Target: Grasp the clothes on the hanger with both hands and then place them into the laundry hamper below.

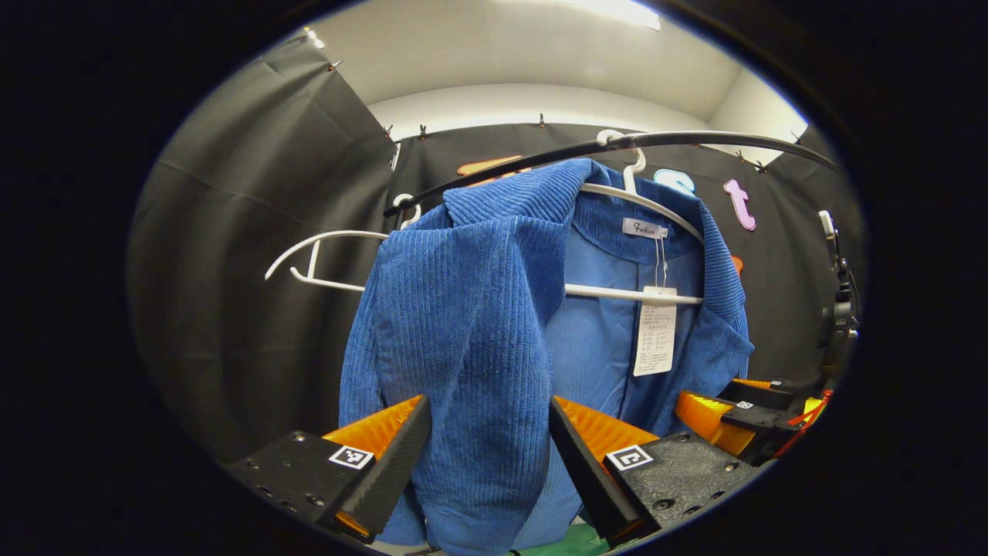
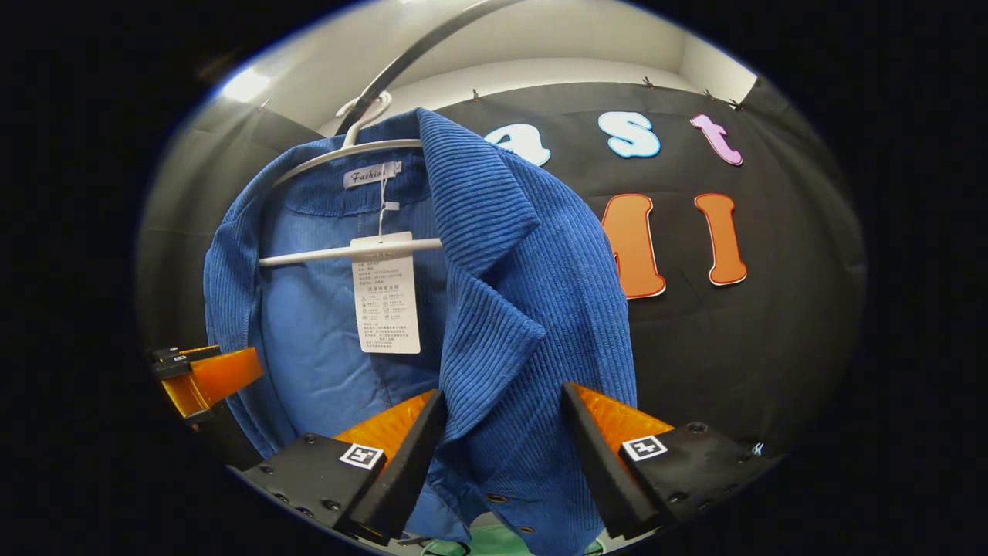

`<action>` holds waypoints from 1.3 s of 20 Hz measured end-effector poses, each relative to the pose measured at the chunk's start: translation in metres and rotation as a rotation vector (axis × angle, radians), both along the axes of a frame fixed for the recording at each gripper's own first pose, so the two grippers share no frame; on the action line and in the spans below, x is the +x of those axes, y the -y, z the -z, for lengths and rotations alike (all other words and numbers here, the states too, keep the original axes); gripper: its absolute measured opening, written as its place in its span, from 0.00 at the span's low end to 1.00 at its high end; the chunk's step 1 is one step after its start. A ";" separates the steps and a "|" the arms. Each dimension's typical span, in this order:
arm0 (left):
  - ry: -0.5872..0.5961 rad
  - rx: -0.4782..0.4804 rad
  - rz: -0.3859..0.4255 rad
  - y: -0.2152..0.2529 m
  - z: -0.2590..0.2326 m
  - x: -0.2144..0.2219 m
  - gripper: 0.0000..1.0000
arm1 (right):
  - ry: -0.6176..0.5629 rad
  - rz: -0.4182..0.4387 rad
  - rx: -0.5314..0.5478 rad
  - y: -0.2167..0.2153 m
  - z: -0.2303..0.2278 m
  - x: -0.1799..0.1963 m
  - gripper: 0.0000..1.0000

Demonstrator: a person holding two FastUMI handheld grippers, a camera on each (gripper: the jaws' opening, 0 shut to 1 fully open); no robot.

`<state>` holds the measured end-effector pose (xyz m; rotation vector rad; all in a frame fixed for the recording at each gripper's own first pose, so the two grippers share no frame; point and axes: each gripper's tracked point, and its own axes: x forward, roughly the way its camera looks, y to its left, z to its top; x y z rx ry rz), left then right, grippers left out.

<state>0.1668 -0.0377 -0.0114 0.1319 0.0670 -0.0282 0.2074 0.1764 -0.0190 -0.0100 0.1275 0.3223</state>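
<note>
Bright ceiling light (image 1: 617, 9) overhead, dim booth below, sharp focus, strong fisheye bending at edges

- Left gripper (image 1: 489, 455): two wedge-shaped fingers, faced in black with ribbed orange backs, are seen in the left gripper view at 6 o'clock.
- Black base blocks are fitted with screws and square black-and-white markers.
- Right gripper (image 2: 502, 448): the same black, orange and marker scheme is repeated.
</note>
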 end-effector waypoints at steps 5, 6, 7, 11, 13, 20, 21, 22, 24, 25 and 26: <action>0.004 -0.008 -0.006 -0.002 0.000 0.005 0.75 | -0.010 -0.033 0.037 -0.002 -0.001 0.008 0.70; 0.005 -0.014 -0.007 -0.003 -0.001 0.004 0.71 | -0.013 -0.039 0.042 -0.002 -0.001 0.009 0.58; 0.006 -0.018 -0.010 -0.003 -0.001 0.005 0.68 | -0.016 -0.044 0.043 -0.001 -0.001 0.008 0.55; 0.000 -0.025 -0.004 -0.003 0.000 0.009 0.41 | -0.017 -0.035 0.053 0.006 -0.005 0.007 0.35; -0.004 -0.013 0.021 0.000 -0.002 0.006 0.33 | -0.038 -0.056 0.070 0.004 -0.004 0.008 0.27; -0.011 0.010 0.062 0.001 -0.008 -0.005 0.03 | -0.012 -0.076 0.055 0.002 -0.019 -0.006 0.20; -0.009 0.013 0.058 0.000 -0.010 -0.006 0.03 | 0.001 -0.077 0.059 0.004 -0.025 -0.006 0.20; -0.009 0.011 0.056 -0.001 -0.012 -0.008 0.02 | -0.006 -0.073 0.072 0.008 -0.028 -0.008 0.10; -0.015 -0.005 0.057 -0.002 -0.015 -0.012 0.02 | -0.020 -0.094 0.087 0.005 -0.025 -0.006 0.07; -0.012 -0.008 0.058 -0.003 -0.018 -0.015 0.02 | -0.029 -0.104 0.100 0.006 -0.025 -0.006 0.07; -0.008 -0.007 0.057 -0.005 -0.020 -0.017 0.02 | -0.038 -0.108 0.114 0.008 -0.026 -0.007 0.01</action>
